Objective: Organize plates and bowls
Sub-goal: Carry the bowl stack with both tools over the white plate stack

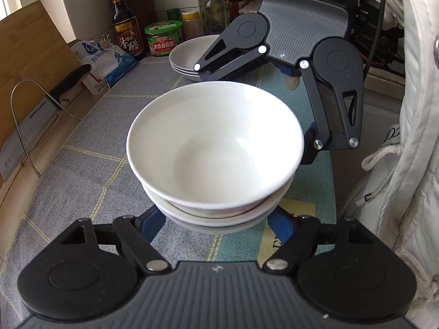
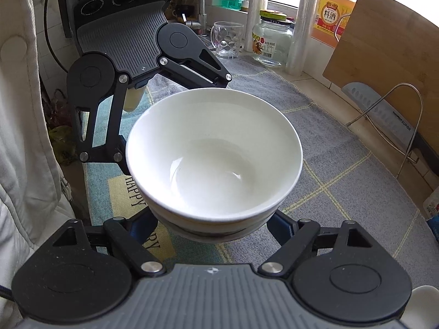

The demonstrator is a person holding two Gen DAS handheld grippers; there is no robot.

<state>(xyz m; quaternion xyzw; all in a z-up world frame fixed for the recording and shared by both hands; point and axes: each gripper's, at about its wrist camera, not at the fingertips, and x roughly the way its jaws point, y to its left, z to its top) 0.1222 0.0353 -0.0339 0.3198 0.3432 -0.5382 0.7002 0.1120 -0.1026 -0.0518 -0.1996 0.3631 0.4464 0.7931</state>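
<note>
A stack of white bowls point(image 1: 214, 148) sits on the grey checked mat point(image 1: 82, 148); it also shows in the right wrist view point(image 2: 214, 159). My left gripper point(image 1: 215, 222) is closed in on the stack's lower bowls from the near side, its blue fingertips point(image 1: 149, 223) at the stack's sides. My right gripper point(image 2: 214, 227) does the same from the opposite side, fingertips point(image 2: 282, 226) against the bowls. Each gripper shows in the other's view, the right gripper point(image 1: 274, 82) and the left gripper point(image 2: 153, 104). A stack of white plates point(image 1: 189, 54) stands behind.
Sauce bottles point(image 1: 124, 24) and jars point(image 1: 163, 38) line the back wall. A cleaver in a wire rack point(image 1: 27, 126) and a wooden board point(image 2: 384, 49) stand at the mat's side. A glass mug point(image 2: 227, 39) and jar point(image 2: 271, 41) sit by the window.
</note>
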